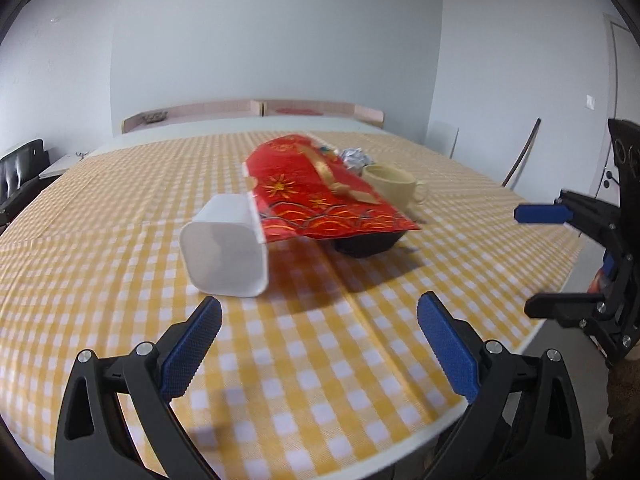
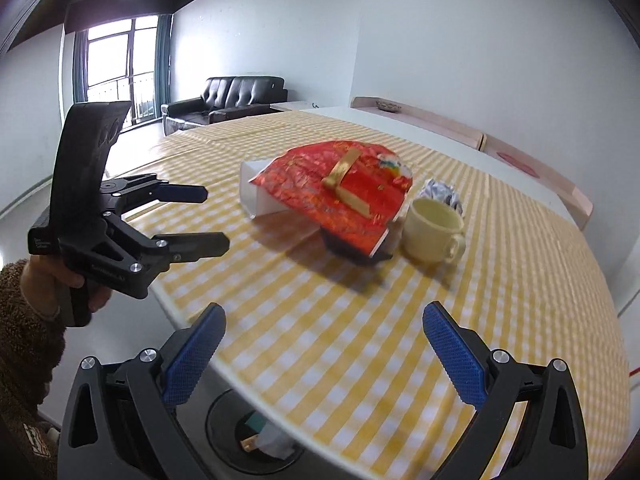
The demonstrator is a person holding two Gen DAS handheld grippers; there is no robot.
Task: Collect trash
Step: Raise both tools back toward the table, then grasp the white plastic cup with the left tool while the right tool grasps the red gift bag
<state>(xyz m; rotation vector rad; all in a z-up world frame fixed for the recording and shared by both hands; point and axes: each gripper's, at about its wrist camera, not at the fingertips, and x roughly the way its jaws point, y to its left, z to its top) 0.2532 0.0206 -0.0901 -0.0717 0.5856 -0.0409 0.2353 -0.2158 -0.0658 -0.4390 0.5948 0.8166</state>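
A red and gold foil bag (image 1: 316,196) (image 2: 348,188) lies across a black tray (image 1: 366,246) (image 2: 352,248) on the yellow checked table. Against its near end a white tub (image 1: 224,252) (image 2: 256,196) lies on its side. Beyond the bag are a cream cup (image 1: 394,186) (image 2: 434,232) and a crumpled foil ball (image 1: 356,158) (image 2: 440,194). My left gripper (image 1: 320,344) (image 2: 216,216) hovers open just short of the tub, empty. My right gripper (image 2: 324,356) (image 1: 536,258) is open and empty over the table's near edge.
A round bin (image 2: 256,440) holding scraps stands on the floor below the table edge (image 2: 192,320). A hand (image 2: 76,280) in a brown fleece sleeve grips the left tool. A black sofa (image 2: 232,100) and a window are far off; low wooden shelving (image 1: 260,108) backs the table.
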